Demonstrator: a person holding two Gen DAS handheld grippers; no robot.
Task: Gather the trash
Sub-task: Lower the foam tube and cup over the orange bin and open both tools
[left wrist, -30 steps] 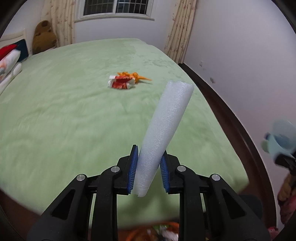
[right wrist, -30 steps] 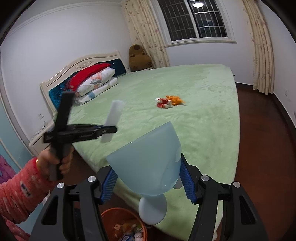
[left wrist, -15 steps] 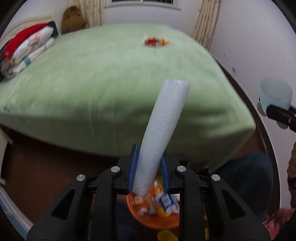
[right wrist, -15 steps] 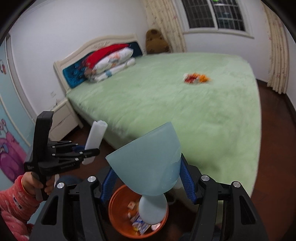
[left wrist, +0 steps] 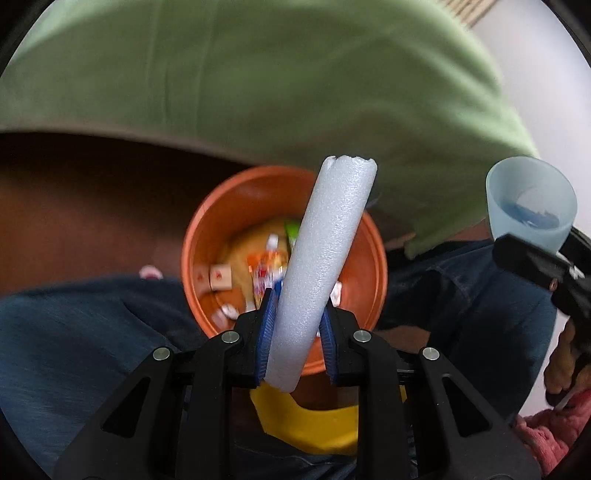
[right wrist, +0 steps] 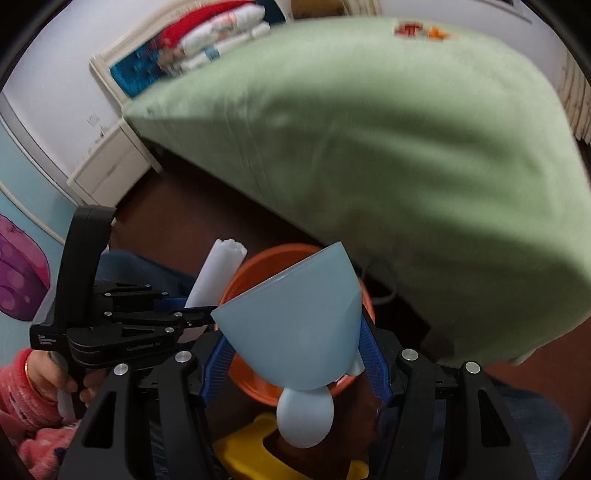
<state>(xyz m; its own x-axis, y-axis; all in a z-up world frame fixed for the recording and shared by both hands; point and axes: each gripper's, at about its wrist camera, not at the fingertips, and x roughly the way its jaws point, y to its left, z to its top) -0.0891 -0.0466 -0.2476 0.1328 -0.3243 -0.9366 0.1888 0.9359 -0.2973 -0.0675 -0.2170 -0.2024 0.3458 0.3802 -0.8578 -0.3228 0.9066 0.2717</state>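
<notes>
Both tongs have swung down from the bed (left wrist: 258, 74) to the orange bin (left wrist: 221, 206) on the dark floor, close against the near edge of the bed. A second ago the green bedspread filled both views; now the bin sits in the middle of each.

Left tongs (left wrist: 295, 332): clamped tight on a white foam tube (left wrist: 328, 243), gripped near its lower end. The tube slants up and to the right across the bin's mouth, its torn top end over the far rim.

Right tongs (right wrist: 295, 362): held partway closed on a pale blue plastic cup (right wrist: 291, 328), pinched at its narrow lower part, round foot toward the camera. The cup hangs over the bin's right half, just right of the tube.

Inside the bin: wrappers and small cartons, blurred, so contents are only roughly readable. A yellow object (left wrist: 306, 424) lies on the floor at the near side, possibly a slipper.

Reading: carry step finished, drop step due; neither piece released yet. More litter, red and orange (right wrist: 421, 31), remains far off on the bed.
</notes>
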